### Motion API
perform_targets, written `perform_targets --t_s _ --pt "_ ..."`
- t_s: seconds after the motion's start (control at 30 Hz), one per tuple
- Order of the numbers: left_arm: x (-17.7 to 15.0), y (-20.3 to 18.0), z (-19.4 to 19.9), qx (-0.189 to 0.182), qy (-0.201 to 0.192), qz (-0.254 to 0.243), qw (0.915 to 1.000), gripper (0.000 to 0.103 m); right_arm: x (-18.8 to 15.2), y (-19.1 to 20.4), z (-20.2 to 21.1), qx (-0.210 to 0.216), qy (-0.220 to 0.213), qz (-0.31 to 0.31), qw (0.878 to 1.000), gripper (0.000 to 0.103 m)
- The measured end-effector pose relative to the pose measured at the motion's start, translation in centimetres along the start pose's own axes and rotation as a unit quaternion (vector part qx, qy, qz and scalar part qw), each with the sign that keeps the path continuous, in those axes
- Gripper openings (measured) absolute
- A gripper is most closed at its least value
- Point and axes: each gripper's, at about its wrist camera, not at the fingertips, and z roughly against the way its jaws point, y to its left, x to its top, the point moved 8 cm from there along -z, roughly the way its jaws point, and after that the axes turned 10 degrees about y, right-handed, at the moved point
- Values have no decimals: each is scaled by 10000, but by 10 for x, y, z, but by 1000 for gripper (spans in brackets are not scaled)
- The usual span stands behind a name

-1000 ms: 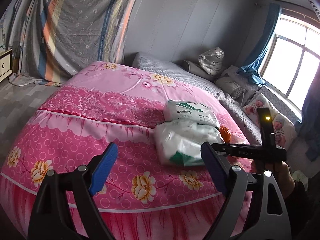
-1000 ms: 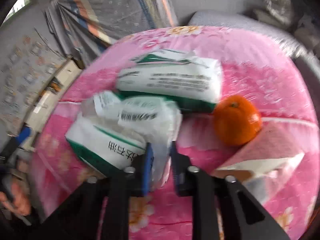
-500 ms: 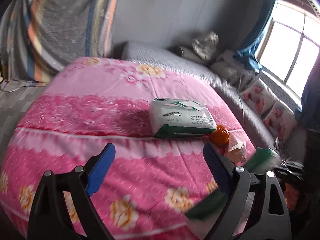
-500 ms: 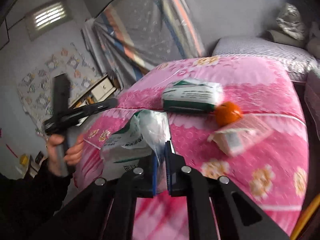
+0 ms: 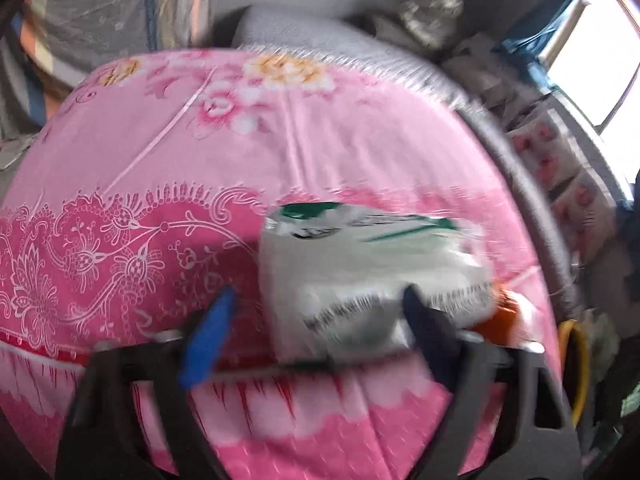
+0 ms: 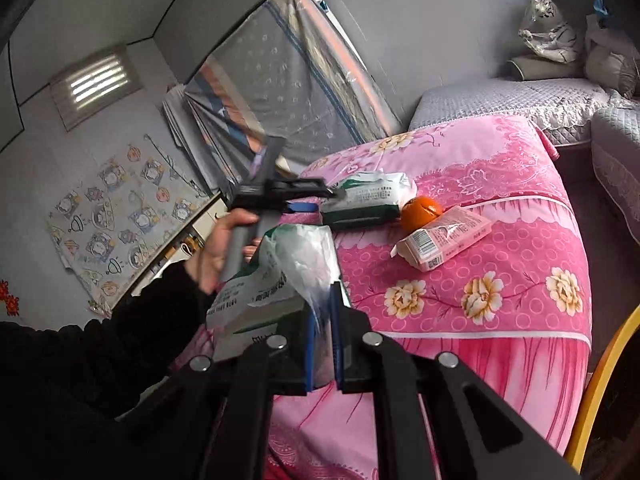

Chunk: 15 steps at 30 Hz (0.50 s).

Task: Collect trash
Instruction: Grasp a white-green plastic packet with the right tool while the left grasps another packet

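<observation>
Bedroom, grey walls, striped sheet hung in the corner; work surface is a bed (image 6: 500, 168) under a pink floral cover, a grey quilted section behind it.

Right gripper (image 6: 323, 344): jaws clenched tight on the loose plastic neck of a white-and-green tissue pack (image 6: 256, 300). The pack hangs off the near edge of the bed, clear of the cover. Pinching the crumpled film rather than the body makes sense: the body is too fat for these jaws, the film gives a thin tab. Reads as carried off to a bin; no bin is clearly in view, only a yellow curved rim (image 6: 600, 380) at the lower right, and I can't tell what it is.

Left gripper (image 5: 316, 332): angled down over the second white-and-green pack (image 5: 372, 276), which lies flat on the bed. Jaws are closing with the pack's near end between them. Frame is motion-blurred, so I can't confirm the pads press on it yet; there looks to be a gap on the left side. From the right wrist view, the person's hand (image 6: 224, 248) holds that gripper right at the pack.

Still on the bed just beside that pack: an orange (image 6: 422, 212) touching its end, and a small pink packet (image 6: 444, 238) leaning against the orange. Judgement: one item lifted, one being grabbed, the packet left; whether the orange counts as trash is unclear.
</observation>
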Motion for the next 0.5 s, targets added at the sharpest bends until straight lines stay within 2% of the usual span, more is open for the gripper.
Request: perform_targets --t_s 0.03,0.07,0.1,0.2,0.3,0.5 --pt "1 2 -7 -23 103 109 9999 39 -1 2 4 19 -17 -9 10000 6" --pt "2 2 -8 142 41 76 9999 27 -2 3 6 81 -38 -34 10000 6" --pt "4 -1 -7 306 -58 -56 9995 21 -2 4 7 116 -40 -39 9999 6" --pt "-2 -5 3 467 -335 -173 9982 12 -2 6 11 165 -102 -132 9997 6" --pt "-11 -2 28 407 -705 -147 9966 9 0 4 13 208 -155 -262 9993 6" --pt "-52 -14 110 187 -1567 -346 9869 8 1 3 27 47 -333 -365 9988 6"
